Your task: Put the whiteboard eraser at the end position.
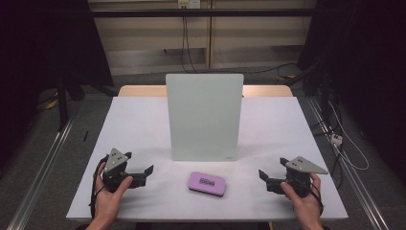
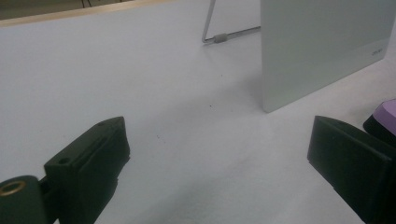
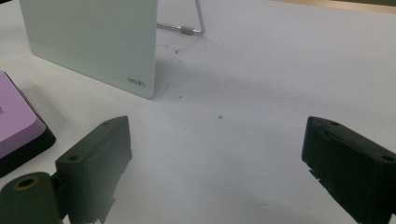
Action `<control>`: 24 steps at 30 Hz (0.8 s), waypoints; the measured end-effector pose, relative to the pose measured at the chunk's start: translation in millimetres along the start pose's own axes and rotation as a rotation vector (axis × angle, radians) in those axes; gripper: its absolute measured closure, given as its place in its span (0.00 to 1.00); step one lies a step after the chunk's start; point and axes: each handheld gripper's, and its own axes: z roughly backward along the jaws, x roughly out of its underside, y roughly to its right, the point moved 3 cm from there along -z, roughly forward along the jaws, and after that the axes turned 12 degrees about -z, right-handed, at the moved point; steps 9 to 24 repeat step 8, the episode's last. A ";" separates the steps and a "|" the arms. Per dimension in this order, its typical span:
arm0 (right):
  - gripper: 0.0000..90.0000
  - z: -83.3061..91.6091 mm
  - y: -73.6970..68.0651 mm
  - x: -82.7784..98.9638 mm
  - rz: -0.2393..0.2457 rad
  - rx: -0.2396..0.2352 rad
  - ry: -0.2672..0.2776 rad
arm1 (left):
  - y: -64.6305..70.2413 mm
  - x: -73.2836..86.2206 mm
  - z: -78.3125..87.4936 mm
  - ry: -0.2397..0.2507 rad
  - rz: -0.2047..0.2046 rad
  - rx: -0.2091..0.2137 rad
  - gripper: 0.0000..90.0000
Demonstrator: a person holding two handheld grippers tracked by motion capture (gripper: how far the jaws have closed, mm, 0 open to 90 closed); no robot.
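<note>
Resting on the near part of the white table (image 1: 143, 124), the left gripper (image 1: 143, 173) and the right gripper (image 1: 265, 176) each sat in a hand with jaws spread wide and nothing between them. Between the two, just in front of the upright white board (image 1: 204, 115), lay the purple eraser (image 1: 207, 184), well apart from both grippers. From above it looked like a flat, rounded purple block with a dark label on top. The right gripper view added what the high view could not: the eraser (image 3: 16, 126) had a thick black base under its purple top, and the board (image 3: 93, 42) carried small grey lettering at its lower corner. Farther back, a wire stand (image 3: 187, 25) propped the board from behind. The left gripper view caught the same stand (image 2: 219, 35) from the other side, with a corner of the eraser (image 2: 385, 116) at its edge.
</note>
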 end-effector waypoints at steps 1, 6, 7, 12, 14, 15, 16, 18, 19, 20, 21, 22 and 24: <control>0.09 -0.3 0.5 0.3 -0.005 -0.003 0.001 | -0.4 0.0 0.0 -0.002 -0.001 0.002 0.06; 0.09 -3.3 5.0 2.4 -0.027 -0.003 -0.012 | 1.4 0.4 -2.2 -0.001 0.004 0.012 0.06; 0.09 -3.5 5.3 1.6 -0.026 -0.004 -0.006 | 1.1 0.3 -1.9 -0.006 0.001 0.012 0.06; 0.09 -3.6 5.0 1.2 -0.027 -0.005 -0.003 | 0.6 0.1 -2.0 -0.007 -0.002 0.010 0.06; 0.09 -3.6 5.0 1.2 -0.027 -0.005 -0.003 | 0.6 0.1 -2.0 -0.007 -0.002 0.010 0.06; 0.09 -3.6 5.0 1.2 -0.027 -0.005 -0.003 | 0.6 0.1 -2.0 -0.007 -0.002 0.010 0.06; 0.09 -3.6 5.0 1.2 -0.027 -0.005 -0.003 | 0.6 0.1 -2.0 -0.007 -0.002 0.010 0.06; 0.09 -3.6 5.0 1.2 -0.027 -0.005 -0.003 | 0.6 0.1 -2.0 -0.007 -0.002 0.010 0.06; 0.09 -3.6 5.0 1.2 -0.027 -0.005 -0.003 | 0.6 0.1 -2.0 -0.007 -0.002 0.010 0.06; 0.09 -3.6 5.0 1.2 -0.027 -0.005 -0.003 | 0.6 0.1 -2.0 -0.007 -0.002 0.010 0.06; 0.09 -3.6 5.0 1.2 -0.027 -0.005 -0.003 | 0.6 0.1 -2.0 -0.007 -0.002 0.010 0.06; 0.09 -3.6 5.0 1.2 -0.027 -0.005 -0.003 | 0.6 0.1 -2.0 -0.007 -0.002 0.010 0.06; 0.09 -3.6 5.0 1.2 -0.027 -0.005 -0.003 | 0.6 0.1 -2.0 -0.007 -0.002 0.010 0.06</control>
